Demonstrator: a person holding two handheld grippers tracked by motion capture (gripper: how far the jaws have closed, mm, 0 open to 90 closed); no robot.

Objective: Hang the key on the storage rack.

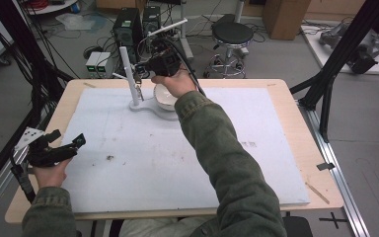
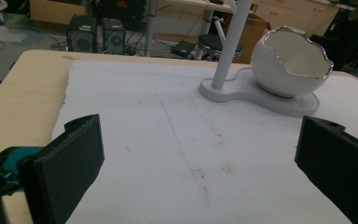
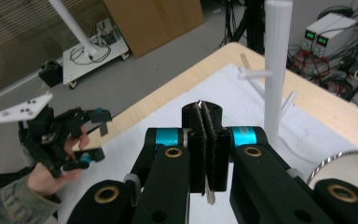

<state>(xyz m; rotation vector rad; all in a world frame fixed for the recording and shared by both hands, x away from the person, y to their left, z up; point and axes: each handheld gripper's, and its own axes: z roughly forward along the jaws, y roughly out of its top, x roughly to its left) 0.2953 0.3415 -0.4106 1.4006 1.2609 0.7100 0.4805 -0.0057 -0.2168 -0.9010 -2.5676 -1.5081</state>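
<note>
A white stand (image 1: 128,74) with an upright pole and short side pegs sits on a flat base (image 2: 223,91) at the table's far middle. On that base rests a white egg-shaped bowl (image 2: 289,65) with a jagged silver rim. My right gripper (image 1: 137,74) hovers right beside the pole, above the base, shut on a thin silvery metal piece (image 3: 208,196) that pokes out from between its pads and hangs down (image 1: 139,91). What the piece is, I cannot tell. My left gripper (image 1: 68,137) is held open near the table's left edge, nothing between its jaws (image 2: 200,154).
A white foam sheet (image 1: 177,158) covers most of the wooden table (image 1: 296,148), with a few dark specks (image 1: 110,158) on it. Black frame posts (image 1: 335,59) stand at both sides. Beyond the far edge are a stool (image 1: 232,34), computer towers and cables.
</note>
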